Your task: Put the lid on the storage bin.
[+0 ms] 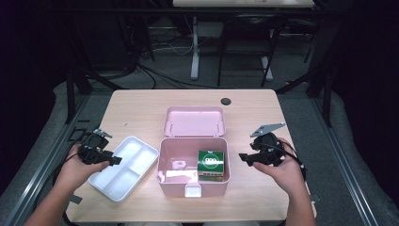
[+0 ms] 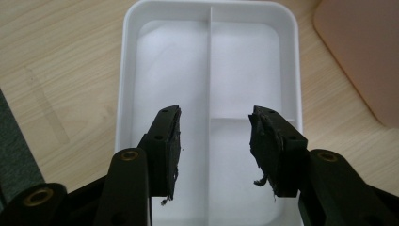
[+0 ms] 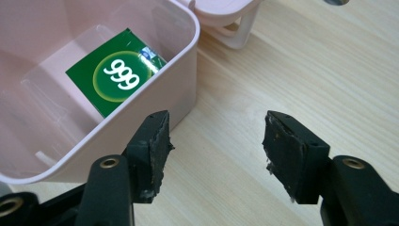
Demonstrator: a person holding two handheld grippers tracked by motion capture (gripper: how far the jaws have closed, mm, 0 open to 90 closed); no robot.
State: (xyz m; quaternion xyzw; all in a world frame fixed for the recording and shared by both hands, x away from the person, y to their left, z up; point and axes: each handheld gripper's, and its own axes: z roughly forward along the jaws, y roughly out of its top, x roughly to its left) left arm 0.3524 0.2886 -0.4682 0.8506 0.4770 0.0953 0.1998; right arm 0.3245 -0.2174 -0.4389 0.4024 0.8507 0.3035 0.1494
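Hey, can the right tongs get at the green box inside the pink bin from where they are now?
Probably yes. The right tongs stand open beside the pink bin, whose lid is flipped back. The green box sits uncovered against the near wall, so they would likely have to come in over the rim.

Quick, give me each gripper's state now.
Left gripper: open, empty, over the white tray.
Right gripper: open, empty, beside the pink box.
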